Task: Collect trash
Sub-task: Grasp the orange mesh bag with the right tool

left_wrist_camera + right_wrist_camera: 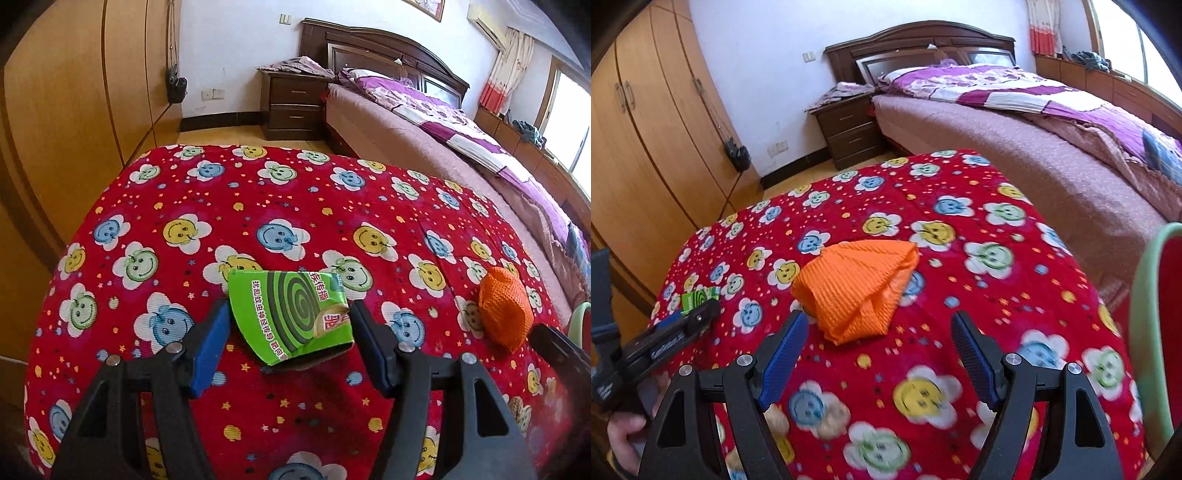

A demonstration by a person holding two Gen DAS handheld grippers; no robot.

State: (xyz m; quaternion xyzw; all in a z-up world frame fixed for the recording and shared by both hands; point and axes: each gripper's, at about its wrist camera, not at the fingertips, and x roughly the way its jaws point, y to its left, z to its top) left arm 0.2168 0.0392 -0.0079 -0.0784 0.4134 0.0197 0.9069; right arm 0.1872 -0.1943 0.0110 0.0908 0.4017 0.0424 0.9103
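Observation:
A flattened green mosquito-coil box (pixel 291 314) lies on the red smiley-flower cloth (pixel 258 206). My left gripper (pixel 290 325) is open, its blue pads either side of the box, near its front end. A crumpled orange mesh bag (pixel 855 286) lies further right on the cloth; it also shows in the left wrist view (pixel 504 314). My right gripper (pixel 879 332) is open and empty, just in front of the orange bag, its left pad close to the bag's edge. The left gripper (pixel 690 321) and the green box (pixel 698 297) show at the left of the right wrist view.
A green-rimmed red bin (pixel 1156 332) stands at the cloth's right edge. Beyond are a bed (pixel 1034 122) with purple bedding, a dark nightstand (pixel 291 103), wooden wardrobes (pixel 74 92) on the left and a window ledge on the right.

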